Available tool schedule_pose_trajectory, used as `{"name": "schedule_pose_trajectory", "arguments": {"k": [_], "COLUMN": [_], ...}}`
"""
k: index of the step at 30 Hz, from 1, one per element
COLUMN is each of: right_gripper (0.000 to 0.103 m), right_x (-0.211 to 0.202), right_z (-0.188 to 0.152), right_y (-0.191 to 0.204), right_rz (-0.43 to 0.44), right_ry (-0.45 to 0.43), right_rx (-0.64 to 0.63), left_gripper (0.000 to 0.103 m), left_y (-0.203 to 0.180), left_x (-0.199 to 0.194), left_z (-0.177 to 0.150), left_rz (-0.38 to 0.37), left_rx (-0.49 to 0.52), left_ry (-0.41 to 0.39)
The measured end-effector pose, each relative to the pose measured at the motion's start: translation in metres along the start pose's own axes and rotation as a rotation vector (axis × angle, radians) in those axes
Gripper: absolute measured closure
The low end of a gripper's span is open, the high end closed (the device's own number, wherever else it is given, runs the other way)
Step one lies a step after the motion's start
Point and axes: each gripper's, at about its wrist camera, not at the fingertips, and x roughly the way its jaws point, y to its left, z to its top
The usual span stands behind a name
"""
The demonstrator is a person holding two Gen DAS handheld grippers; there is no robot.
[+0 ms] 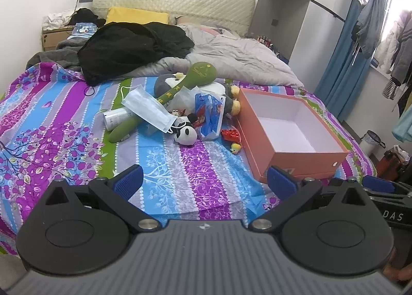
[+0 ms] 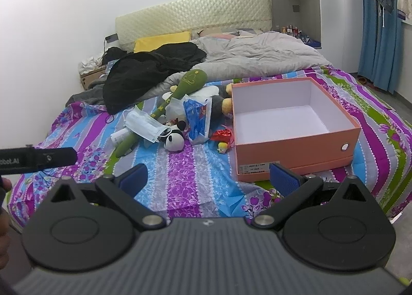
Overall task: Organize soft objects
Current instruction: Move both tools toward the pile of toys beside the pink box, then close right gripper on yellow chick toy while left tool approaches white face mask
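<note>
A pile lies mid-bed: a small panda plush point(image 1: 186, 133) point(image 2: 175, 140), a long green plush point(image 1: 180, 86) point(image 2: 177, 94), a grey and white plush with yellow feet point(image 1: 231, 99) point(image 2: 219, 103), a face mask point(image 1: 149, 112) point(image 2: 144, 125) and a blue plastic bag point(image 1: 209, 114) point(image 2: 197, 120). An orange box point(image 1: 303, 158) point(image 2: 291, 152), white inside and with nothing in it, stands to the right of the pile. My left gripper point(image 1: 204, 181) is open, hovering over the bedsheet in front of the pile. My right gripper point(image 2: 209, 180) is open too, near the box's front corner.
A black coat point(image 1: 134, 48) and grey duvet point(image 1: 244, 58) cover the far bed. A white can point(image 1: 117, 118), red wrapper point(image 1: 230, 135) and tiny yellow toy point(image 1: 235, 147) lie near the pile. Blue curtain point(image 1: 342, 68) and hanging clothes stand right. Striped sheet point(image 1: 180, 166) fills the foreground.
</note>
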Motion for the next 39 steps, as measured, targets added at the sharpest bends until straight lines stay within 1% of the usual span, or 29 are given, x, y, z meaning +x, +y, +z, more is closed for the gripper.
{"name": "schedule_pose_trajectory", "arguments": {"k": [15,19,23,26,32,39], "right_gripper": [0.000,0.000,0.000,0.000,0.000,0.001], "right_x": [0.010,0.016,0.024,0.030,0.047,0.080], "right_z": [-0.003,-0.004,-0.004,-0.004,-0.002,-0.001], "right_y": [0.000,-0.001,-0.003,-0.002,-0.002,0.002], "right_rz": [0.003,-0.006,0.019,0.012,-0.016,-0.022], "right_ry": [0.035,0.037,0.058,0.066,0.085,0.121], "right_rx": [0.000,0.006,0.036,0.034,0.034,0.034], "left_gripper": [0.000,0.000,0.000,0.000,0.000,0.000], "left_y": [0.004,0.007,0.011,0.014,0.025,0.044], "left_x": [0.011,0.018,0.025,0.031,0.050,0.089], "left_z": [-0.001,-0.001,0.001,0.001,0.001,0.007], "left_rz": [-0.004,-0.008,-0.006,-0.003,0.003,0.009], "left_rx": [0.004,-0.002,0.000,-0.001,-0.014,-0.038], "left_ry": [0.031,0.051,0.055,0.065,0.101,0.153]}}
